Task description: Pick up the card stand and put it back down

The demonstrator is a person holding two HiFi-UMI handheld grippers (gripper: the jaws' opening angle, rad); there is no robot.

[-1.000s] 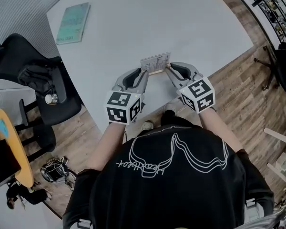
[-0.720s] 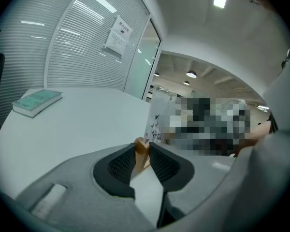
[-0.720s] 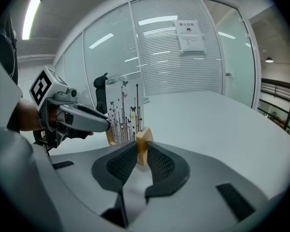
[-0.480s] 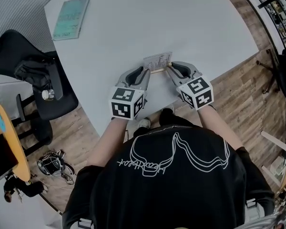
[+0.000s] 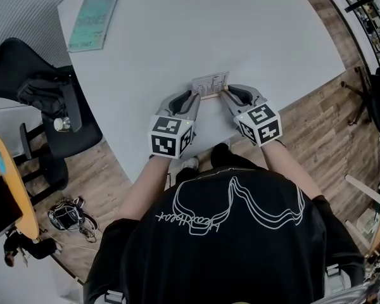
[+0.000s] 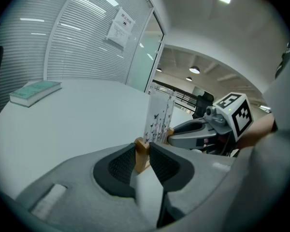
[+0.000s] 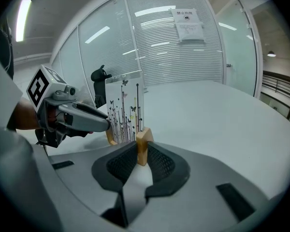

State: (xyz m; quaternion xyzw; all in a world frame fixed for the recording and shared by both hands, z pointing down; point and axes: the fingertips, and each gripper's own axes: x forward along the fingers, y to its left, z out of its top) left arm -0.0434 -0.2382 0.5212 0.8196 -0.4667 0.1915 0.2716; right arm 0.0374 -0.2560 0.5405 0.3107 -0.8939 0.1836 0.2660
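Sunk lower over the white desk (image 5: 253,37) since a second ago, both claws and card stand (image 5: 210,84) together. Now near the desk's front edge. Left claw (image 5: 194,100) clamped narrow on one wooden end of the stand's base, right claw (image 5: 225,94) on the other end. Stand upright between them. Touching the desk or just above it: cannot tell.

Brightness: even, bright office light is filling every view.
Source: a ceiling strip (image 7: 23,12) is glaring overhead.
Shadows: faint, soft ones are lying on the white table (image 5: 240,30).
Distortion: fisheye is bending edges; corners are darkening.
Focus: the card stand (image 7: 128,111) is showing crisp.
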